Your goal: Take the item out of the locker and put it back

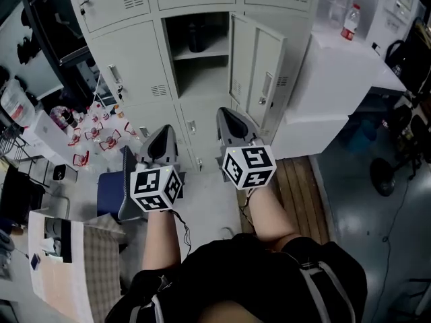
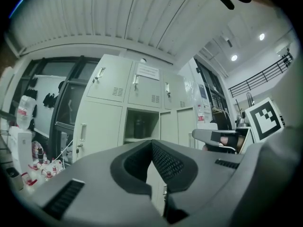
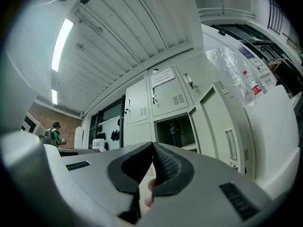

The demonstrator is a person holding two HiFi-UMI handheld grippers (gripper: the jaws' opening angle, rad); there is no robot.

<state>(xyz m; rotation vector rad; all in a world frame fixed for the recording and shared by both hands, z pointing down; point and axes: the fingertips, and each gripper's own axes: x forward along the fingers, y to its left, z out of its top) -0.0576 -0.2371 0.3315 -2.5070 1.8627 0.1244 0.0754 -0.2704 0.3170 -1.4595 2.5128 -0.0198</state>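
The left gripper (image 1: 163,130) and right gripper (image 1: 227,113) are held side by side at mid-frame, aimed at the open locker (image 1: 202,79) in the upper middle. Each has its fingers pressed together on nothing. A dark bottle (image 1: 196,38) stands on the locker's shelf (image 1: 210,50), well apart from both. The door (image 1: 259,73) hangs open at right.

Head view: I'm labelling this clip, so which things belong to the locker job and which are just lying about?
Job: open locker, door, dark bottle on its shelf, left hand-held gripper, right hand-held gripper.
Lying about: clear bottle, red clutter, blue chair.
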